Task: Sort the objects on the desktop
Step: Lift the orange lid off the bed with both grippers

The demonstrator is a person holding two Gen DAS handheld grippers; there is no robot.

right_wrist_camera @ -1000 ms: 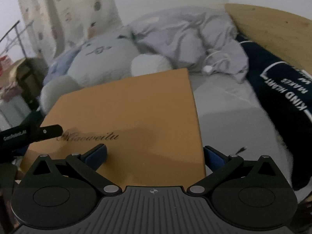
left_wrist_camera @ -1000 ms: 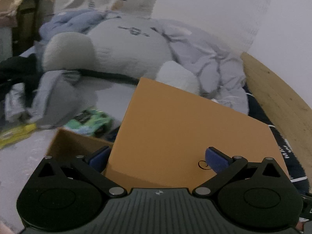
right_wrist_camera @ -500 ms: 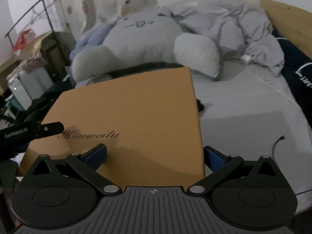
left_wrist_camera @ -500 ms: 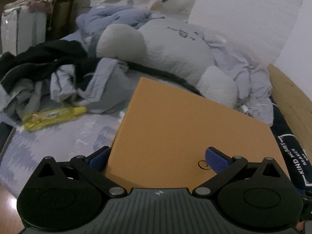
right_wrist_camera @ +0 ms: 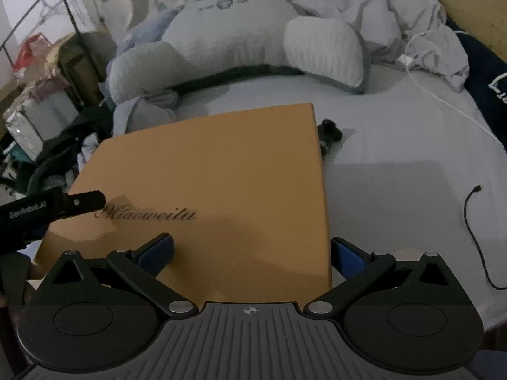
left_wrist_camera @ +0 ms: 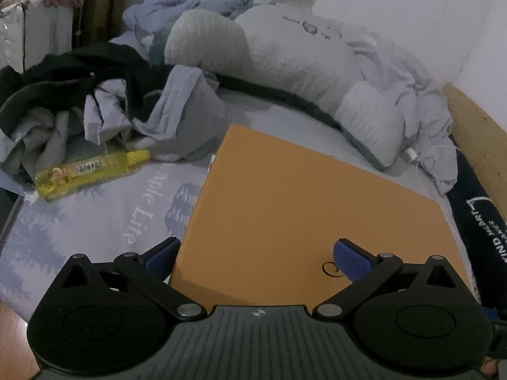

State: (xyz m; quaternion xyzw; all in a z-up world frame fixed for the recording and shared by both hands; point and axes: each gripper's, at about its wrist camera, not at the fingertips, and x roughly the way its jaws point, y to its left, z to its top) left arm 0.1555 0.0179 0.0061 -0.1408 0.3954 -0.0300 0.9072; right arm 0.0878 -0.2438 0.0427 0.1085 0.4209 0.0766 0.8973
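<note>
Orange box lid (left_wrist_camera: 310,221), frame centre, pinched at its near edge by left gripper (left_wrist_camera: 256,256) and right gripper (right_wrist_camera: 250,253). Yellow bottle (left_wrist_camera: 92,169), middle left, apparently remains unsorted on the bedsheet (left_wrist_camera: 79,221).

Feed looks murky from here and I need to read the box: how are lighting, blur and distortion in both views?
Left wrist view: dim, bluish, grainy; fisheye bows the flat orange cardboard box lid; yellow plastic bottle label unreadable. Right wrist view: equally dim, a soft shadow lies across the lid's script, which reads slightly blurred; edges curve.
</note>
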